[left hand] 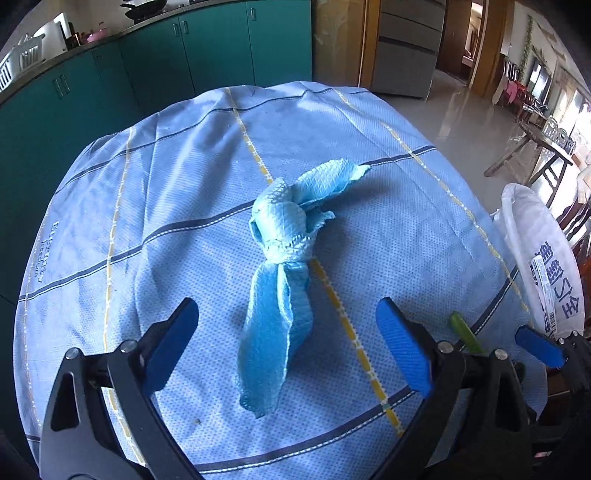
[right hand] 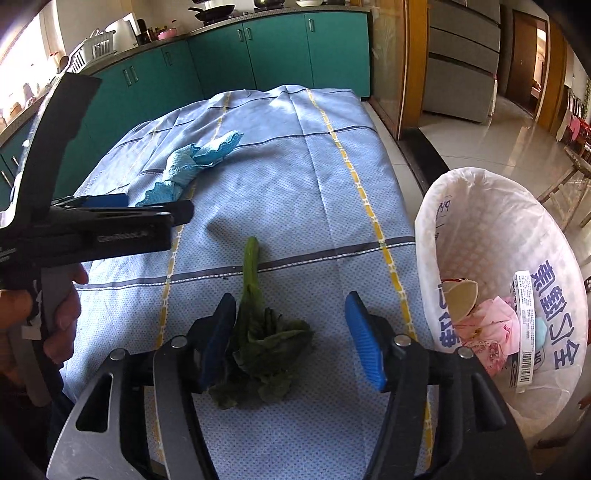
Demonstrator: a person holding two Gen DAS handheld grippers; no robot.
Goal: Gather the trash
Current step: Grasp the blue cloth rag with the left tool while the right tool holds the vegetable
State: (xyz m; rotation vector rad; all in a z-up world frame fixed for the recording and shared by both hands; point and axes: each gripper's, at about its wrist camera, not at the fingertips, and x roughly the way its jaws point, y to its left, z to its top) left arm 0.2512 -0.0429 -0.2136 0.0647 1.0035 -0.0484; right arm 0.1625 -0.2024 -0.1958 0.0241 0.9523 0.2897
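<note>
A blue cloth (left hand: 277,266) lies knotted in the middle of the worktop (left hand: 388,122), on a light blue checked cover with yellow and dark lines. The left gripper (left hand: 291,347) hangs over the near end of the cloth. Its jaws are wide apart and released — the cloth's tail lies between them, but the pads do not press on it.

The right gripper (right hand: 295,339) is near the front edge of the worktop, over a wilted green leafy vegetable (right hand: 264,332). The stalk points away from the camera and the leaves lie bunched between the jaws. The left pad sits right against the leaves; the right pad stands clear of them. So these jaws are released too, holding nothing.

Just beside the worktop, on the right, stands a bin (right hand: 476,221) lined with a white plastic bag with blue writing. Inside it lie some pink wrapping (right hand: 487,332), a tan scrap (right hand: 460,299) and a bit of pale blue.

In the right wrist view a hand (right hand: 61,314) grips the handle of the left gripper at the left edge.

Green cupboards (right hand: 258,51) run along the wall behind, with a black pan (right hand: 212,13) on top.
</note>
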